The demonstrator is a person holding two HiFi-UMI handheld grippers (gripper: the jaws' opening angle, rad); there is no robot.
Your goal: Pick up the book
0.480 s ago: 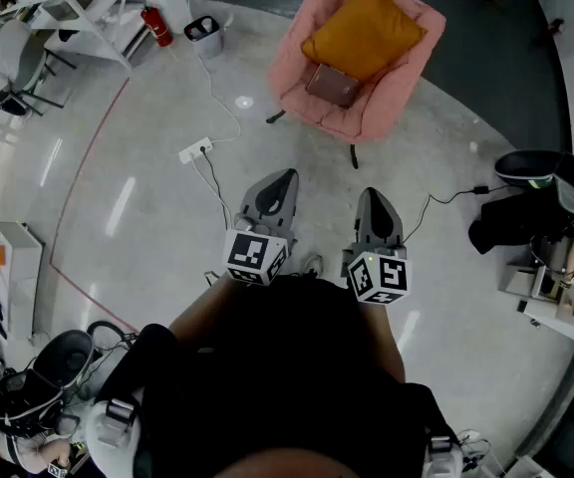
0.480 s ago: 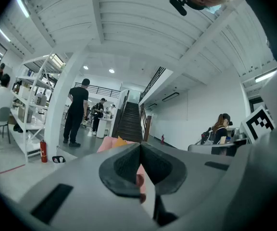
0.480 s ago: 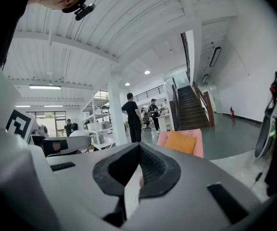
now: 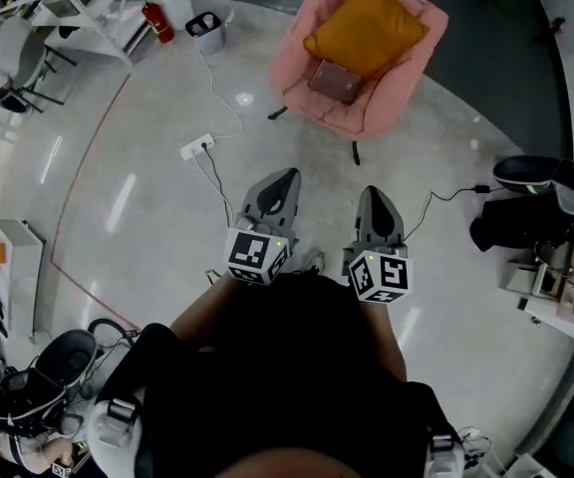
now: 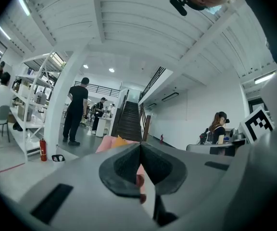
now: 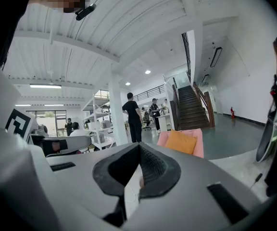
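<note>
Step in hand: the approach, as the book point(image 4: 334, 82) has not been reached. It lies flat on the seat of a pink armchair point(image 4: 297, 63), just in front of an orange cushion point(image 4: 367, 30) propped against the chair back. The left claw point(image 4: 285, 177) and the right claw point(image 4: 374, 195) are held side by side close to the person's body, pointing roughly level toward the chair, with open floor point(image 4: 167, 197) between them and it. Both claws are closed to the tips, with nothing between the pads. The book is well apart from both, ahead and roughly between their two lines. Judgement: the next move calls for walking up to the chair, opening one claw, and bringing it down to an edge of the book.
</note>
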